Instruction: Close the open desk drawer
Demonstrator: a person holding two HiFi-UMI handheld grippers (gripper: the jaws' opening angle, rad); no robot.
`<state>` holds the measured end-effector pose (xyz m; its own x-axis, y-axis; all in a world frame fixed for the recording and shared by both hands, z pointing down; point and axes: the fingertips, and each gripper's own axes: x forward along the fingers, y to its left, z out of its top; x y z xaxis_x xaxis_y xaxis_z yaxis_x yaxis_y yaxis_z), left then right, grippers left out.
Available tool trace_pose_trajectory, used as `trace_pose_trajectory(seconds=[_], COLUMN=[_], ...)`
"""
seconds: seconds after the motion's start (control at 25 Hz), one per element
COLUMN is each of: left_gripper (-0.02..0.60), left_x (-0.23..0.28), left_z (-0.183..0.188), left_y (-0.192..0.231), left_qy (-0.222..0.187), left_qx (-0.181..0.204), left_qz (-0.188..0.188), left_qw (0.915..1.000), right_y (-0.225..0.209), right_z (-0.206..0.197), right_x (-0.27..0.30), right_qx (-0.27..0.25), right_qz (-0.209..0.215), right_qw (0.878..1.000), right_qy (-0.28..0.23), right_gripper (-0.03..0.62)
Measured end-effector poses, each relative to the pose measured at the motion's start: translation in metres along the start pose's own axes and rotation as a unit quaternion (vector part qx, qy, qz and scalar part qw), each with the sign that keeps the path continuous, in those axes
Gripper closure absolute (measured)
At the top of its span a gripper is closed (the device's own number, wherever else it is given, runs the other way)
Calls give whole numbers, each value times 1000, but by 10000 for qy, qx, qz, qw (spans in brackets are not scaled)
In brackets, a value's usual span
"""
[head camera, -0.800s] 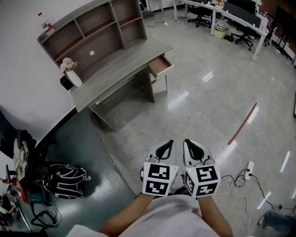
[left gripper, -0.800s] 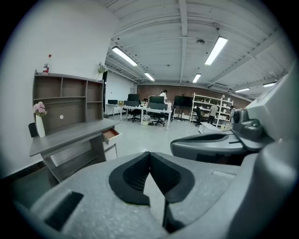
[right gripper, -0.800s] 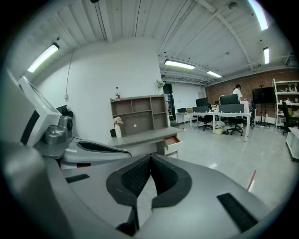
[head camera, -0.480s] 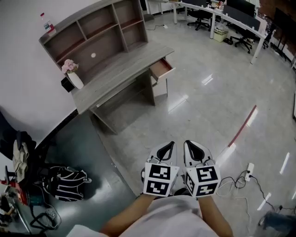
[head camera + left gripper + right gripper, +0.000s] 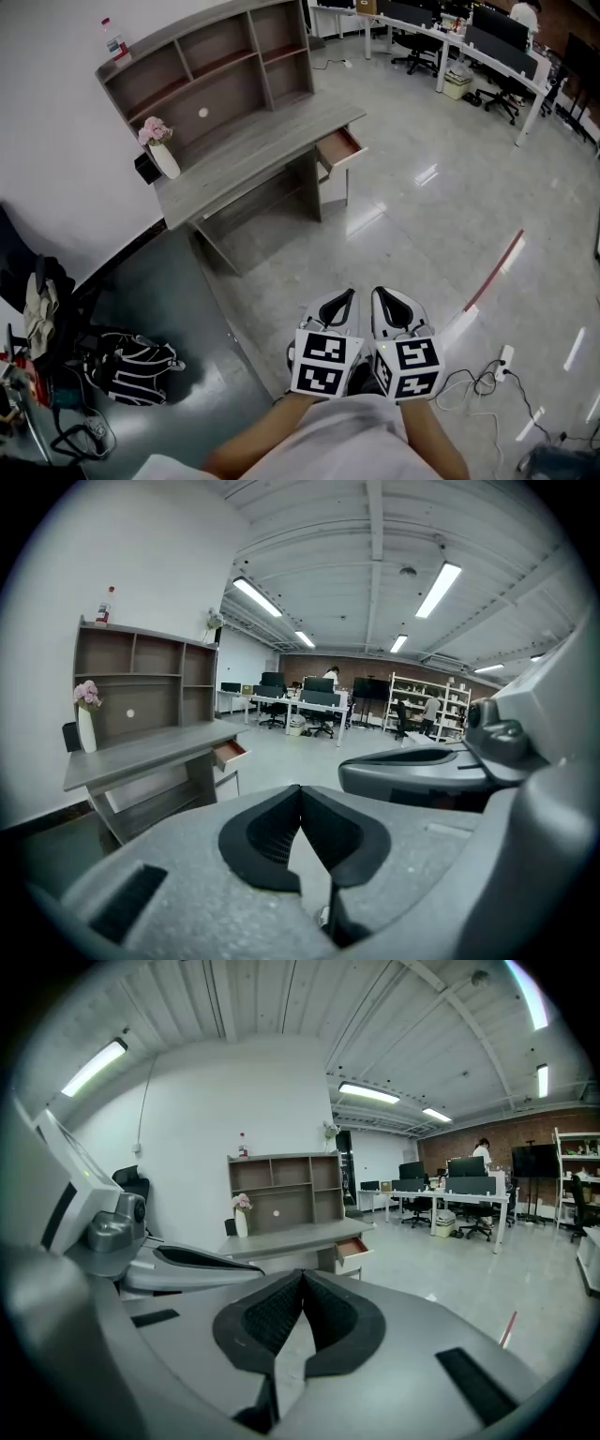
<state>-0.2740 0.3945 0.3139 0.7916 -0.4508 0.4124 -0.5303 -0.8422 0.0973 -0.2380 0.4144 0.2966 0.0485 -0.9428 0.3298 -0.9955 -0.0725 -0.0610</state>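
A grey wooden desk (image 5: 253, 150) with a shelf hutch stands against the white wall. Its drawer (image 5: 341, 148) at the right end is pulled out, showing a reddish inside; it also shows as the drawer (image 5: 229, 753) in the left gripper view and the drawer (image 5: 353, 1247) in the right gripper view. My left gripper (image 5: 348, 292) and right gripper (image 5: 379, 291) are held side by side close to my body, far from the desk, across open floor. Both are shut with nothing between their pads, and both point toward the desk.
A vase of pink flowers (image 5: 160, 148) and a black box stand on the desk's left end, a bottle (image 5: 114, 40) on the hutch. A black bag (image 5: 131, 366) and clutter lie at the left. Cables and a power strip (image 5: 506, 357) lie at the right. Office desks and chairs (image 5: 473, 47) stand far back.
The desk has shifted a little down and right in the head view, so the view has turned or come slightly nearer. Both grippers keep their place and stay shut.
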Motion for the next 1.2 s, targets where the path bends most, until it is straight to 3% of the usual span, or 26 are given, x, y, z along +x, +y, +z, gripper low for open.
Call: trace_pose_trajectory(seconds=[0.52,1.2], left_gripper=[577,577], left_x=[51,220], left_z=[16,90], left_y=[26,54], left_qy=[58,319], left_qx=[-13,6], left_qz=[122,352], left_qw=[9999,9989], right_y=[-30,-165], right_z=[9,52], right_x=[52,175], right_qx=[67,316], right_qz=[114,321], right_qw=[9999,9989], right_qy=[3,129], right_gripper=[594,594])
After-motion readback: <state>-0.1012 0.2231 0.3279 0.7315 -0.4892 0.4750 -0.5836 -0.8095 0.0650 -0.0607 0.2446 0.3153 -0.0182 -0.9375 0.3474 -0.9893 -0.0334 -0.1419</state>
